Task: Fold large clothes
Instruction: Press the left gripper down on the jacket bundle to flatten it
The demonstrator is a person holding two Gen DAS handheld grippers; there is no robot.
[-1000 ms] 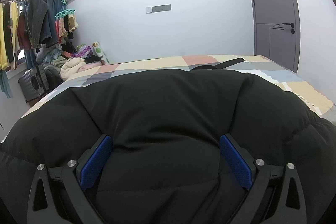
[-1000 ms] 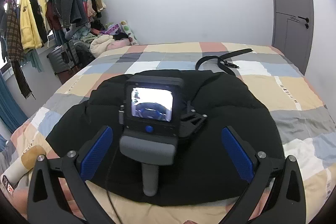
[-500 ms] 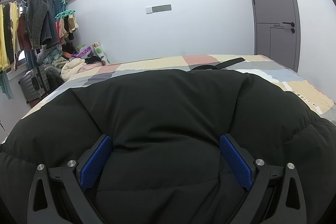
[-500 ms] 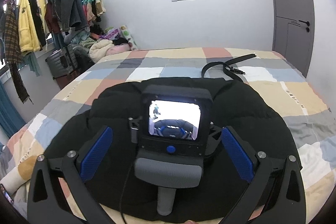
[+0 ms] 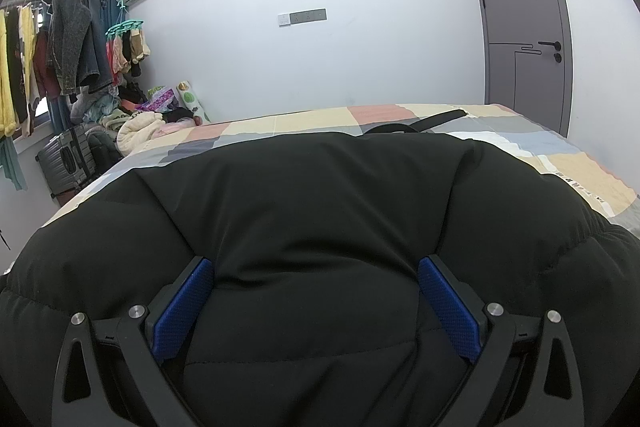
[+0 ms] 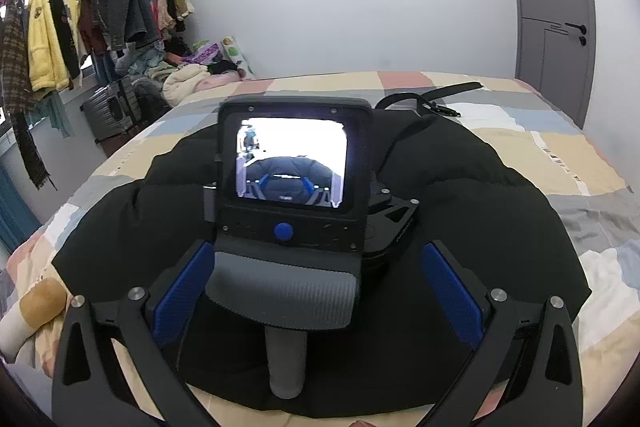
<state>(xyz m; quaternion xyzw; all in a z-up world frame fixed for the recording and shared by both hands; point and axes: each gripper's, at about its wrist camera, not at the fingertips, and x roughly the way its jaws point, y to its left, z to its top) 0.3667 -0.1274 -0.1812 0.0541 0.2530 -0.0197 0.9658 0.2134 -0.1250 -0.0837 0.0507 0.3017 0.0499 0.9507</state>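
A large black puffer jacket point(image 5: 320, 211) lies spread on the checked bed point(image 5: 580, 171); it also shows in the right wrist view point(image 6: 480, 211). My left gripper point(image 5: 316, 283) rests low on the jacket with its blue-padded jaws wide apart and the fabric bulging between them, not pinched. In the right wrist view the back of the left gripper unit point(image 6: 288, 187) stands on the jacket with its screen lit. My right gripper point(image 6: 316, 267) is open and empty, hovering just behind that unit near the bed's front edge.
A black belt point(image 6: 436, 99) lies on the bed beyond the jacket. A rail of hanging clothes point(image 6: 60, 39), a grey suitcase point(image 6: 116, 107) and a heap of clothes point(image 6: 188, 79) stand at the left. A grey door point(image 6: 556, 7) is at the right.
My right gripper has moved forward and closer to the left gripper unit, which now looms larger and more central. The left gripper and jacket have barely moved.
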